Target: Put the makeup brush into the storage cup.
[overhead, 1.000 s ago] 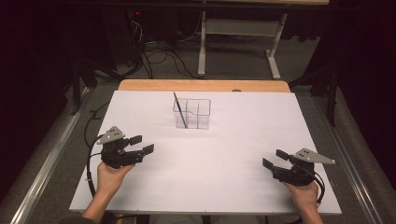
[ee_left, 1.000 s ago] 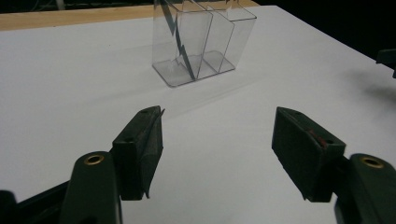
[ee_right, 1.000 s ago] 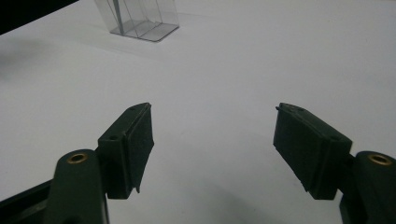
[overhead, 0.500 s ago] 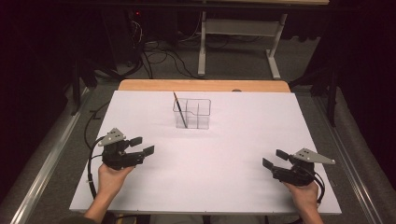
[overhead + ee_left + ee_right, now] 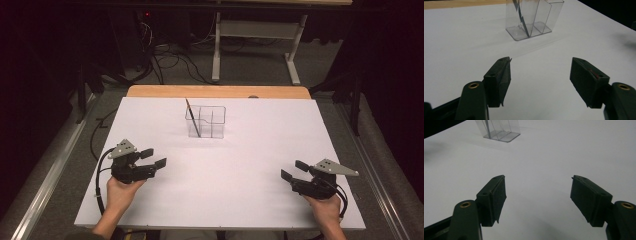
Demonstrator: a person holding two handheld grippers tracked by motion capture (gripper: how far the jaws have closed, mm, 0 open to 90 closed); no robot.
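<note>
A clear plastic organizer (image 5: 206,121) with several compartments stands toward the far middle of the white table (image 5: 250,150). A thin dark brush (image 5: 193,117) leans in its left compartment, tip sticking out above the rim. My left gripper (image 5: 153,158) rests low at the near left, open and empty, jaws pointing right toward the centre. In the left gripper view the organizer (image 5: 534,18) and brush (image 5: 522,18) stand well ahead of the spread jaws. My right gripper (image 5: 293,170) sits at the near right, open and empty, pointing left. The organizer (image 5: 499,130) is far off in the right gripper view.
A wooden strip (image 5: 220,92) edges the table's far side. Beyond it stand a white desk frame (image 5: 255,40) and tangled cables (image 5: 165,55) on the dark floor. A metal rail (image 5: 45,185) runs along the left side.
</note>
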